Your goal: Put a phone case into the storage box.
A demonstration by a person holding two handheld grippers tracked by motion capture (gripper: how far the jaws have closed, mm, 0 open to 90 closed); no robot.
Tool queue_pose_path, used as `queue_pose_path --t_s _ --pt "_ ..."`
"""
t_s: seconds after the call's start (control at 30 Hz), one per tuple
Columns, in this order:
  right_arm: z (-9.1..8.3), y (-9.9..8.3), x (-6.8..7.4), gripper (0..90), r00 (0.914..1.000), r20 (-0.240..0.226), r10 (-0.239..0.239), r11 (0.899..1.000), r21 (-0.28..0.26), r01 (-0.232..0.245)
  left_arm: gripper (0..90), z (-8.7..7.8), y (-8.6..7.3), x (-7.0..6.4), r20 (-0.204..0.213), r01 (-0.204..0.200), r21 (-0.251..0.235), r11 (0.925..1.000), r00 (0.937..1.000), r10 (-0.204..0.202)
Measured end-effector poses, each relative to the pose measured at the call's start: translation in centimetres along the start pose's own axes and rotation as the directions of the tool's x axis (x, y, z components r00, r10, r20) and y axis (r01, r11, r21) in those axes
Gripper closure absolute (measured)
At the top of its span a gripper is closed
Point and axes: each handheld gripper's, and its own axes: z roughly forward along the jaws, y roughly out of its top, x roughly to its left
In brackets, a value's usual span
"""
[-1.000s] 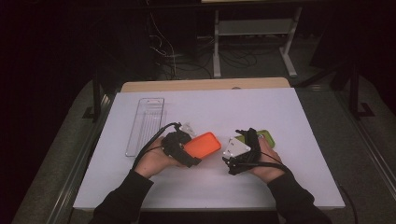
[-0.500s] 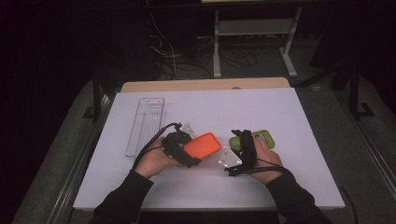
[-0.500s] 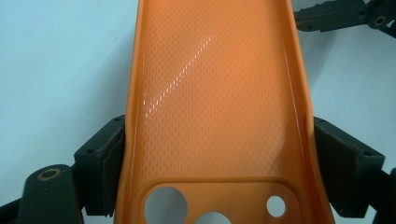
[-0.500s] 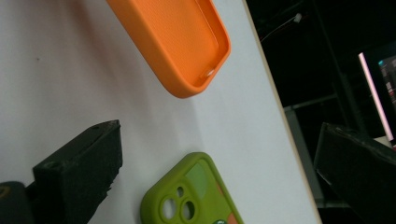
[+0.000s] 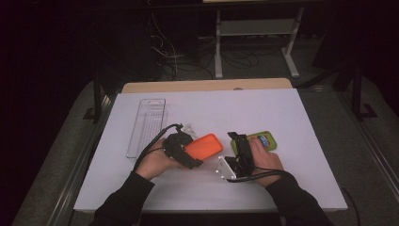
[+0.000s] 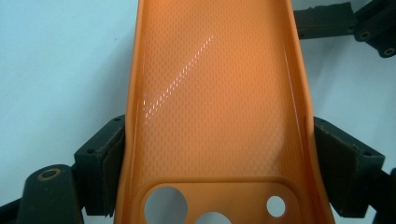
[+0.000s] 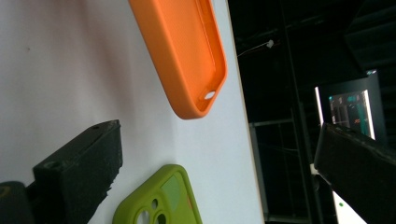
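Note:
An orange phone case point(image 5: 204, 145) is clamped by its long sides between my left gripper's point(image 5: 188, 149) pads, just above the white table; its open inside and camera holes point(image 6: 212, 116) face the left gripper's camera, and the left gripper point(image 6: 219, 170) is shut on it. A green phone case point(image 5: 261, 140) lies flat on the table to the right, partly under the person's right hand. My right gripper point(image 5: 238, 141) is rolled on its side beside it, jaws wide open and holding nothing. In the right gripper view point(image 7: 219, 168) the orange case point(image 7: 180, 51) is ahead and the green case point(image 7: 159, 200) is near the lower jaw.
A clear plastic tray point(image 5: 147, 126) lies at the table's point(image 5: 282, 113) left rear. A wooden strip point(image 5: 207, 85) runs along the far edge. Beyond it are a dark floor with cables and a metal stand point(image 5: 254, 28).
The right gripper has rolled onto its side, its grey plate swinging down to the left, beside the green case. The left gripper and orange case have stayed put.

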Motion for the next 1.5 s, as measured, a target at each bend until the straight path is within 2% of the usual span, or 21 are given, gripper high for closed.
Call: queue_pose_path --t_s 0.17,0.43,0.47,0.5,0.53,0.63,0.7,0.73,0.8,0.83,0.87,1.03,1.07,1.33,1.37,1.43,1.5 --pt "0.1 0.3 0.3 0.4 0.9999 0.007 -0.009 1.000 -0.010 0.009 15.9 0.1 0.0 -0.1 0.006 0.009 -0.013 0.9999 0.9999 -0.009" --pt "-0.1 1.2 1.1 7.4 0.9989 0.035 -0.030 0.999 -0.024 0.031 15.9 0.2 0.3 -0.6 0.019 -0.005 -0.017 0.9998 0.9998 0.006" --pt "-0.1 1.2 1.1 9.4 0.9966 0.045 -0.070 0.997 -0.037 0.072 15.9 0.2 0.3 -0.6 0.018 -0.008 -0.016 0.9998 0.9998 0.008" --pt "-0.1 1.3 1.2 11.2 0.9961 0.054 -0.069 0.997 -0.042 0.071 15.9 0.2 0.3 -0.8 0.020 0.002 -0.020 0.9998 0.9998 -0.002" --pt "-0.1 1.4 1.2 12.2 0.9948 0.063 -0.081 0.995 -0.045 0.084 15.9 0.2 0.4 -0.8 0.023 -0.013 -0.019 0.9997 0.9997 0.013" --pt "-0.2 1.8 1.4 15.6 0.9926 0.067 -0.101 0.994 -0.038 0.104 15.9 0.3 0.5 -1.0 0.026 -0.013 -0.020 0.9997 0.9996 0.014" --pt "-0.2 2.0 1.6 20.3 0.9920 0.063 -0.110 0.993 -0.040 0.112 15.9 0.3 0.6 -1.2 0.028 -0.022 -0.014 0.9997 0.9994 0.022" --pt "-0.3 2.1 1.6 21.9 0.9905 0.063 -0.122 0.991 -0.038 0.125 15.9 0.4 0.6 -1.3 0.028 -0.013 -0.025 0.9996 0.9995 0.014" --pt "-0.3 2.3 1.8 25.4 0.9896 0.061 -0.130 0.990 -0.037 0.133 15.9 0.3 0.7 -1.3 0.032 -0.031 -0.011 0.9995 0.9990 0.031" --pt "-0.3 2.4 1.8 27.5 0.9899 0.057 -0.130 0.990 -0.040 0.132 15.9 0.3 0.7 -1.3 0.033 -0.030 -0.012 0.9995 0.9990 0.031" --pt "-0.3 2.4 2.0 29.5 0.9894 0.057 -0.134 0.990 -0.043 0.136 15.9 0.5 0.7 -1.5 0.034 -0.005 -0.036 0.9993 0.9994 0.006" --pt "-0.2 2.6 2.4 38.9 0.9859 0.062 -0.156 0.986 -0.048 0.159 15.9 0.5 0.7 -1.6 0.039 -0.006 -0.037 0.9993 0.9992 0.007" --pt "-0.1 2.6 2.5 40.7 0.9846 0.069 -0.161 0.985 -0.053 0.164 15.8 0.5 0.7 -1.5 0.036 -0.016 -0.035 0.9992 0.9992 0.017" --pt "-0.3 2.7 2.6 58.3 0.9824 0.075 -0.171 0.982 -0.064 0.176 15.9 0.5 0.7 -1.6 0.041 -0.002 -0.038 0.9993 0.9992 0.004" --pt "-0.3 2.7 2.7 60.2 0.9825 0.084 -0.166 0.983 -0.070 0.172 15.9 0.6 0.6 -1.6 0.041 0.002 -0.054 0.9985 0.9991 0.000" --pt "-0.3 2.8 2.8 64.7 0.9808 0.086 -0.175 0.981 -0.071 0.181 15.9 0.5 0.7 -1.6 0.040 -0.004 -0.037 0.9993 0.9992 0.006" --pt "-0.4 2.9 2.9 69.5 0.9780 0.087 -0.189 0.978 -0.070 0.196 15.8 0.5 0.6 -1.5 0.038 -0.003 -0.048 0.9988 0.9993 0.005"
